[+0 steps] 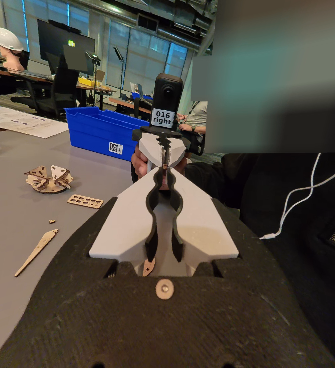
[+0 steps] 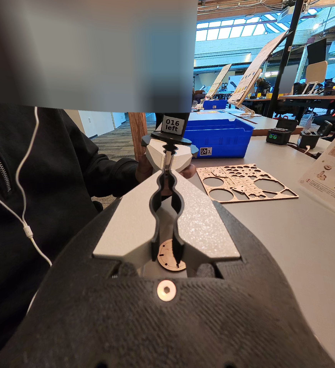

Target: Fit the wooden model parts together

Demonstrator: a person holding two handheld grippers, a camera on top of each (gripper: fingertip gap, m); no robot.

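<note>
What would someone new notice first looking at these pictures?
Two hand-held grippers, the left gripper and the right gripper, meet tip to tip above the grey table, jaws closed, with a small wooden piece where the tips meet. A bright blue bin stands behind them. A half-built wooden model sits on one side and a punched-out wooden sheet on the other.

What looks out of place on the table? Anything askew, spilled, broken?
Nothing spilled or visibly broken. Two cut-out pieces lie askew on the punched wooden sheet instead of flush in it. A tiny wooden bit lies stray on the grey table, beside the tapered wooden stick.
</note>
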